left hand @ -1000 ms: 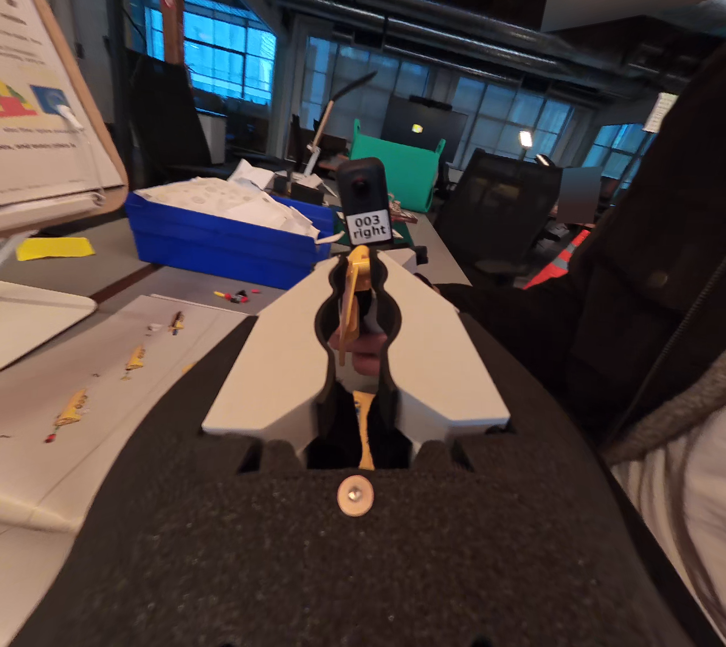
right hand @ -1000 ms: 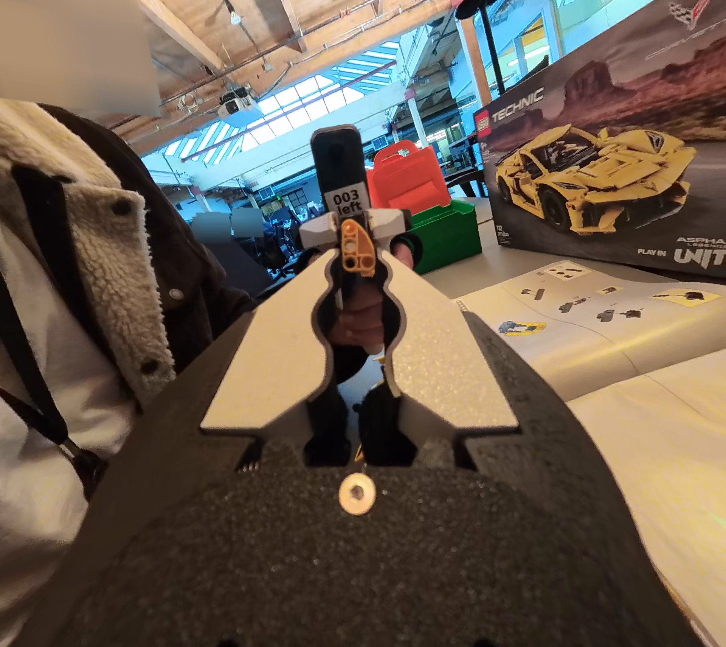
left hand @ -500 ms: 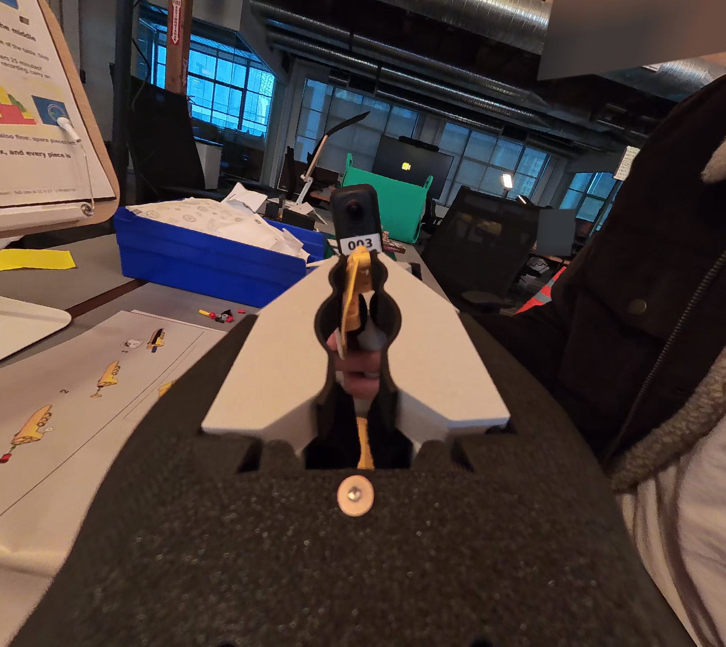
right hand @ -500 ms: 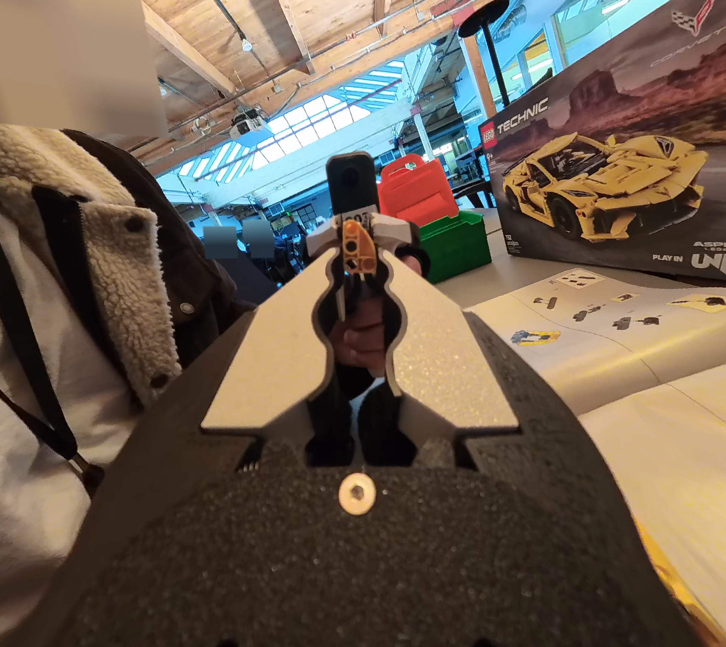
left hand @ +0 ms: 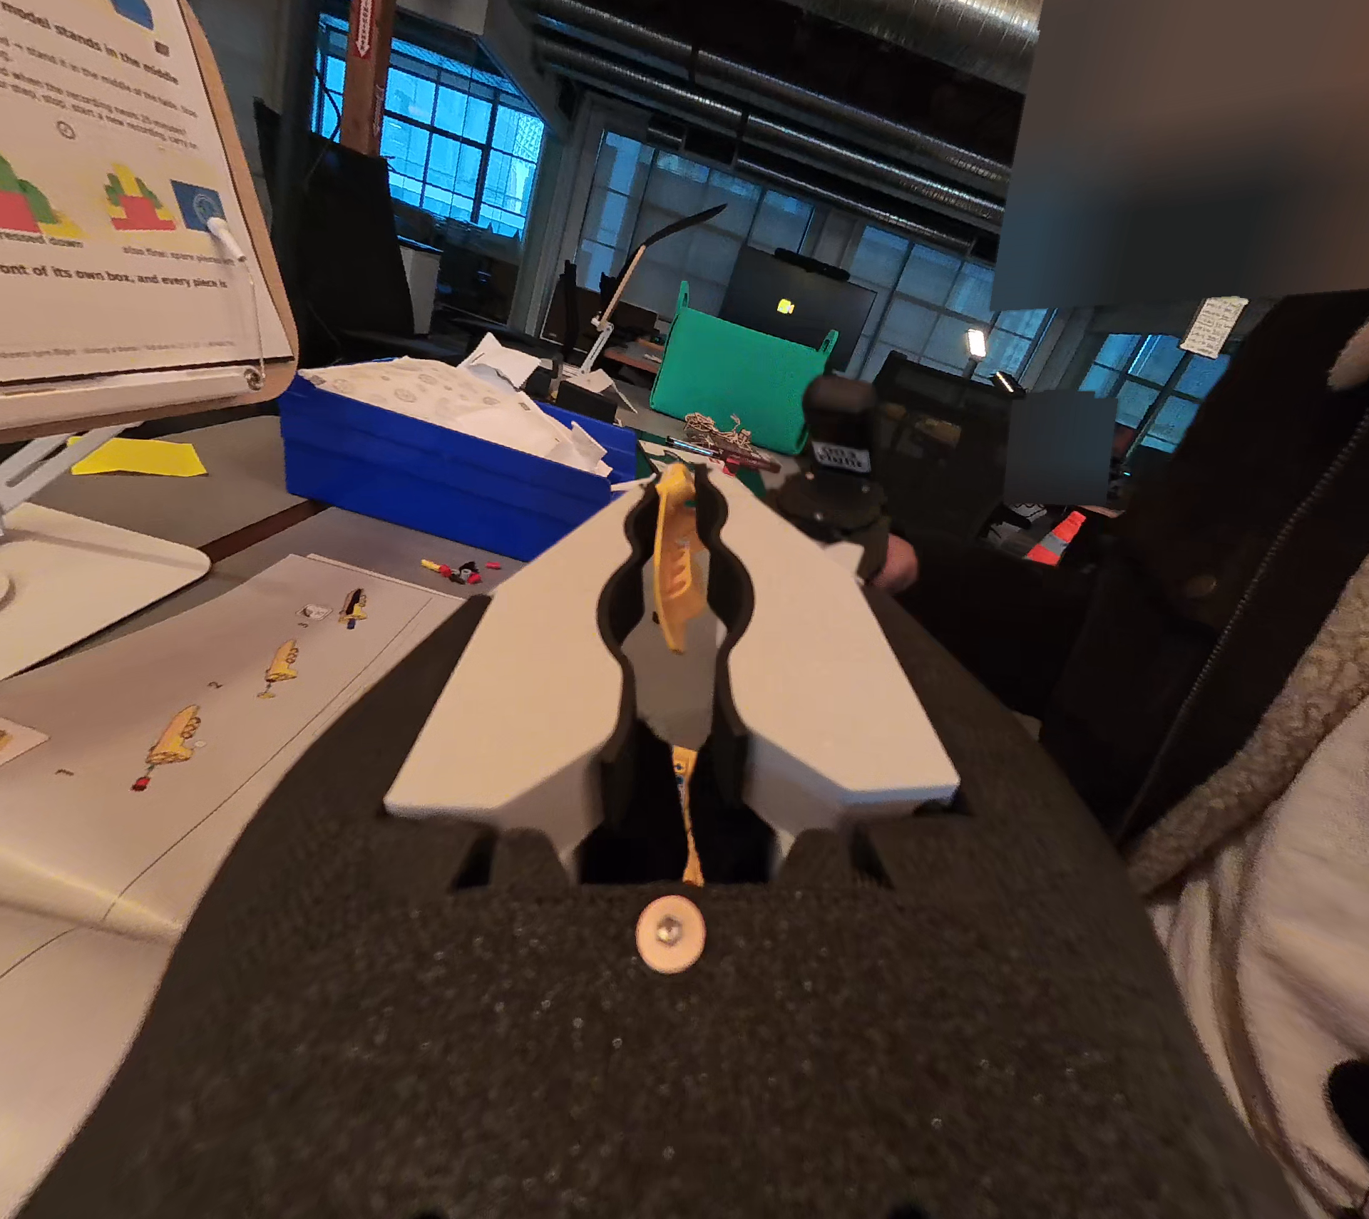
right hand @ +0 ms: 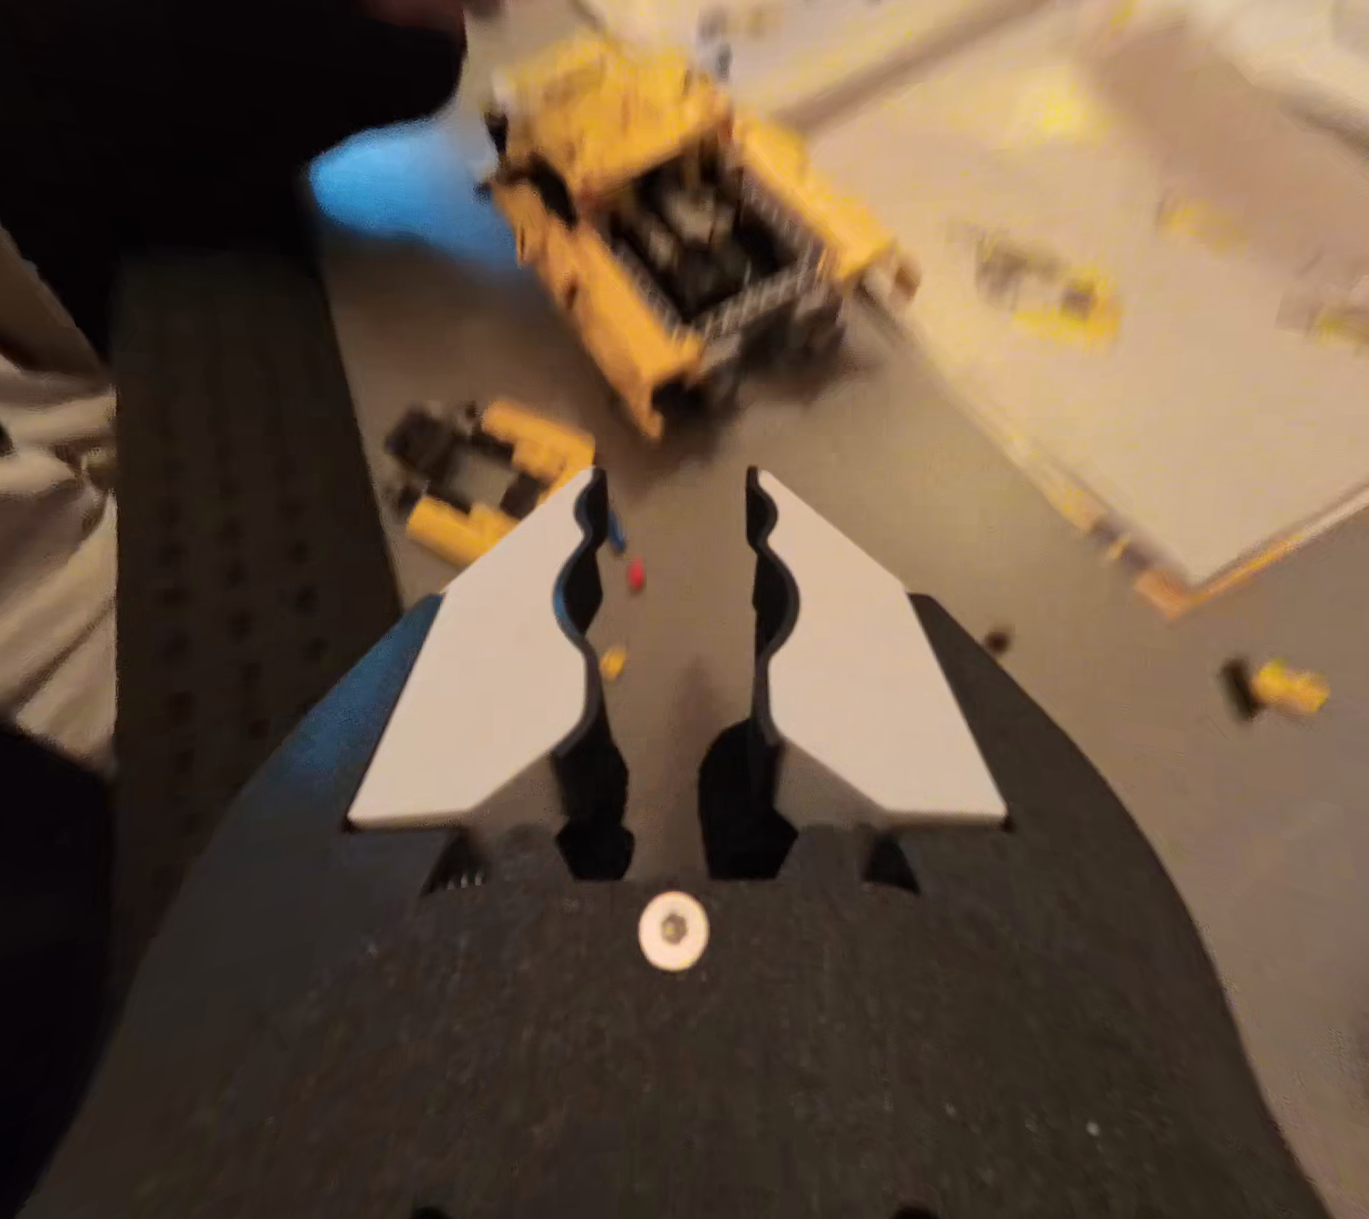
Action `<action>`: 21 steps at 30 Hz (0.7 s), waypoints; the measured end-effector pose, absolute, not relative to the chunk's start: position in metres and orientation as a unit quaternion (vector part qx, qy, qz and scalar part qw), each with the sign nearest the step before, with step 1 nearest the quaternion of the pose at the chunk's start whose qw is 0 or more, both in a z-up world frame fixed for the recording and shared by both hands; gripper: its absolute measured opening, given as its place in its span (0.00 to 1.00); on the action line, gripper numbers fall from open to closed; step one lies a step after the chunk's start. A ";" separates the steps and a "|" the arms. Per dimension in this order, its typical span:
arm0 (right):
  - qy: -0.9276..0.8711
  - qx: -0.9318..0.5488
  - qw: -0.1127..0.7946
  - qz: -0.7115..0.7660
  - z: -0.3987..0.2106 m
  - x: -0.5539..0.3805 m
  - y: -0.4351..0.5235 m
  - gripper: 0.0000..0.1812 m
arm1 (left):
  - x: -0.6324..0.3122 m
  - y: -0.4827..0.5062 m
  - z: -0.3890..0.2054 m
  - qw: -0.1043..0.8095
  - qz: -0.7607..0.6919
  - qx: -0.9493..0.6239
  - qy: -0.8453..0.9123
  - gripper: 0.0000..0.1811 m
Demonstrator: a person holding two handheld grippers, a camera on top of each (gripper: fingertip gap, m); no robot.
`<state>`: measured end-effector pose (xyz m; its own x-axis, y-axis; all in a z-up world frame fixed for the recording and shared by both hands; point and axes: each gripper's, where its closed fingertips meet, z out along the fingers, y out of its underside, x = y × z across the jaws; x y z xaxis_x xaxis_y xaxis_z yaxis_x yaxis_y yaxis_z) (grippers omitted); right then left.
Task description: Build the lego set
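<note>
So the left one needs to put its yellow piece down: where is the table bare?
Bare grey table lies right of the right gripper, below the instruction sheet. Crowded ahead: the yellow car, a small yellow-black assembly.

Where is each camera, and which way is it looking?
Left wrist view: sits on the left gripper, looks level across the grey table at a blue plastic bin; fingers pinch a yellow lego piece; a dark jacket sleeve shows.
Right wrist view: sits on the open right gripper, looks down, blurred, at the half-built yellow lego car.
Shared: table and instruction sheets.
</note>
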<state>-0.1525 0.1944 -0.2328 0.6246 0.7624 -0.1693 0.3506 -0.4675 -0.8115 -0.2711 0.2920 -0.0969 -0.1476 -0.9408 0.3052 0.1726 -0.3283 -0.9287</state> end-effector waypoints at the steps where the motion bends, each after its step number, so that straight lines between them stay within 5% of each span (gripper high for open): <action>1: -0.338 -0.831 0.356 0.262 -0.247 -0.151 0.180 0.19 | -0.270 0.291 -0.098 0.427 -0.649 -0.494 0.392 0.05; 21: -0.483 -0.773 0.378 0.161 -0.303 -0.170 0.174 0.03 | -0.259 0.241 -0.102 0.335 -0.699 -0.443 0.451 0.05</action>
